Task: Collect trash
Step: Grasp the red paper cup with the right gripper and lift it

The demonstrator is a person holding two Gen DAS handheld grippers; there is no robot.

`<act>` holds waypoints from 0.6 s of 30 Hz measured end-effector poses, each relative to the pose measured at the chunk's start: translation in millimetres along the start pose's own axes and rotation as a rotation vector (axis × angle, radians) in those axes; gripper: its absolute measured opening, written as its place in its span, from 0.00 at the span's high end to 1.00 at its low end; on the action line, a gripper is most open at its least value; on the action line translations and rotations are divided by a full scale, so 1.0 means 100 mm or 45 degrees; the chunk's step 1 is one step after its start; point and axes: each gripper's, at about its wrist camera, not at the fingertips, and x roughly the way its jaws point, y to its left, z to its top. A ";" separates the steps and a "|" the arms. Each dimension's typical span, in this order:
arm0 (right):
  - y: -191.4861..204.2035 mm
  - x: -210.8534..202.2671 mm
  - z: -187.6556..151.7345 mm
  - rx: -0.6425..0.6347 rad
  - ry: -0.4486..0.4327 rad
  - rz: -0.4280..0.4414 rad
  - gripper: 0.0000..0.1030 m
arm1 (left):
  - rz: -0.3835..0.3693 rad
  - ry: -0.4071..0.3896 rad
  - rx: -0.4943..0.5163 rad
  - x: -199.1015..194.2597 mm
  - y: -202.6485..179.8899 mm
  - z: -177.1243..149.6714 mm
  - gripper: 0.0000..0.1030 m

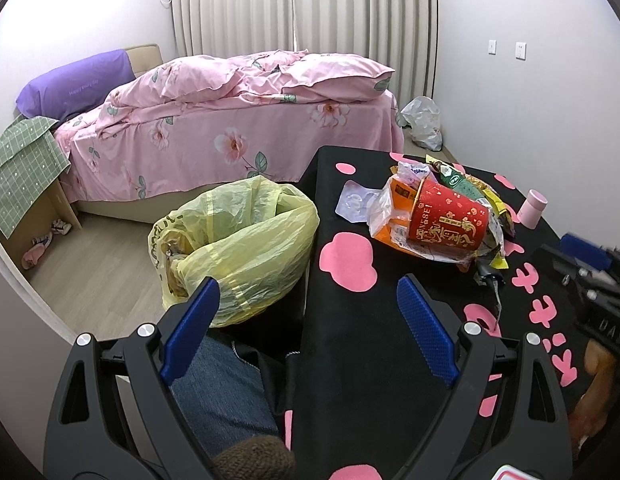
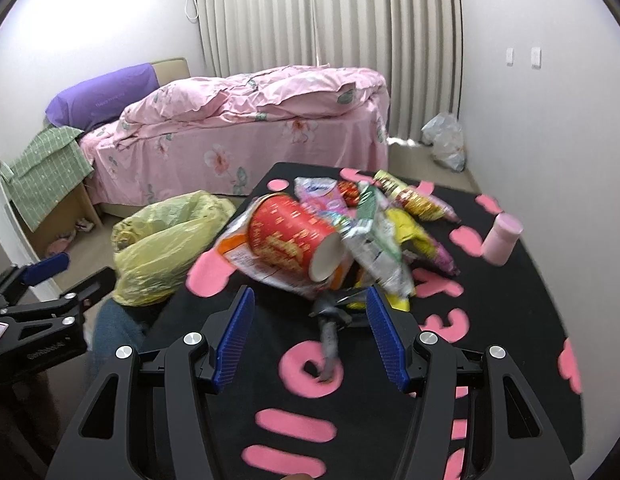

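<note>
both grippers [image 1: 308, 312] [image 2: 310, 328] wide-jawed near trash pile [image 2: 333, 232] on black table [image 2: 509, 320]

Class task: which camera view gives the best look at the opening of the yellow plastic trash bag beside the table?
The left wrist view. There the yellow plastic trash bag stands with its mouth open toward the camera, showing the folded rim and some contents inside. In the right wrist view the bag appears side-on and slumped, its opening hidden.
</note>
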 end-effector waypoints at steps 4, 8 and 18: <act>-0.15 0.10 0.14 -0.058 -0.017 -0.010 0.47 | 0.004 0.004 0.018 0.13 -0.02 0.01 0.17; -0.22 0.37 0.30 -0.224 0.017 0.103 0.47 | -0.071 0.018 0.022 0.36 -0.02 0.04 0.17; -0.13 1.25 0.60 -0.416 0.223 0.404 0.47 | -0.245 0.084 -0.058 0.81 0.05 0.18 0.17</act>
